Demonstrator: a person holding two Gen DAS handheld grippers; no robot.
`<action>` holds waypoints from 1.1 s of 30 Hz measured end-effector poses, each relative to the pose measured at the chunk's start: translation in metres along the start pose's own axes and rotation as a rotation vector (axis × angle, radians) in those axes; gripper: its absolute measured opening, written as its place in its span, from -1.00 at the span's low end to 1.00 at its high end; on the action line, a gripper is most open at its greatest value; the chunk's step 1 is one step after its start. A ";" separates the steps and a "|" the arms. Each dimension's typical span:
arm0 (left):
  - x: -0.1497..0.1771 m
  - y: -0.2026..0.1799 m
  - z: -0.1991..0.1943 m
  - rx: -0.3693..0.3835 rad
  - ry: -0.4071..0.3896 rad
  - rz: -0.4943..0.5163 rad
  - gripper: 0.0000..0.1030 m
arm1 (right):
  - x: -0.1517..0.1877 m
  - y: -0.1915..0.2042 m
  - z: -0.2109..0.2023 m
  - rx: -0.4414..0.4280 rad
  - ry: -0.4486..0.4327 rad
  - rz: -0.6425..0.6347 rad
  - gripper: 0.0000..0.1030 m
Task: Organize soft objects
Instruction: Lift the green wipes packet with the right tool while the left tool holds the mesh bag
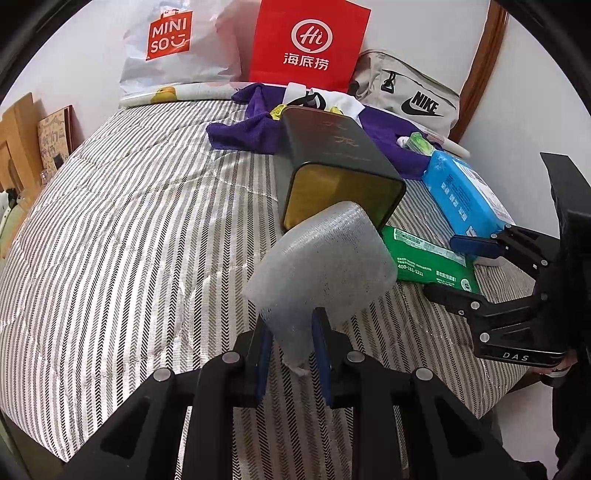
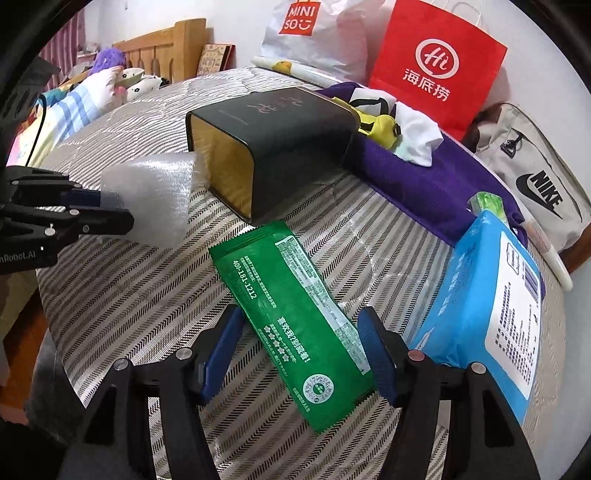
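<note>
My left gripper is shut on a curled sheet of white foam wrap, held just in front of the open mouth of a black tin box lying on its side. The same foam wrap and left gripper show at the left of the right wrist view, beside the black tin box. My right gripper stands open over a flat green packet on the bed, a finger on each side and neither pad pressing it. A blue tissue pack lies to its right.
The striped quilt covers the bed. A purple cloth, a white garment and a yellow toy lie behind the box. A red paper bag, a Miniso bag and a Nike bag line the wall.
</note>
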State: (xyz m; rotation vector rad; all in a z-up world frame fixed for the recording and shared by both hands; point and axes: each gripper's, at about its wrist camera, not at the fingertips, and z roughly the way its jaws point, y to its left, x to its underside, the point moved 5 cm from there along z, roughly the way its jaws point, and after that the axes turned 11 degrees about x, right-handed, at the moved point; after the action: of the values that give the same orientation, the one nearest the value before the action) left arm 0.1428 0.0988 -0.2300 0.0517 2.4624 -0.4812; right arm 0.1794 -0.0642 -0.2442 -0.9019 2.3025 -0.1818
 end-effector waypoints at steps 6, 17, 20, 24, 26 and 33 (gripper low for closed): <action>0.001 0.000 -0.001 0.006 0.004 -0.008 -0.60 | 0.005 -0.002 -0.002 -0.061 -0.005 0.068 -0.30; 0.000 -0.003 0.001 -0.015 0.011 -0.005 -0.60 | 0.031 0.001 -0.024 -0.169 0.087 0.213 -0.85; 0.000 -0.003 0.001 -0.017 0.012 -0.004 -0.60 | 0.038 0.012 -0.034 -0.219 0.096 0.200 -0.82; 0.001 -0.004 0.001 -0.022 0.018 -0.013 -0.60 | 0.044 0.010 -0.039 -0.184 0.088 0.182 -0.64; 0.001 -0.004 0.002 -0.027 0.022 -0.009 -0.60 | 0.047 0.004 -0.040 -0.191 0.083 0.204 -0.33; 0.001 -0.006 0.002 -0.041 0.040 -0.015 -0.60 | 0.048 0.001 -0.037 -0.170 0.037 0.159 0.18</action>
State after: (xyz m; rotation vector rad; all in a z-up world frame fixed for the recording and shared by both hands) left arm 0.1424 0.0929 -0.2300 0.0261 2.5123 -0.4403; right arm 0.1293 -0.0983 -0.2412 -0.7985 2.4395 0.0676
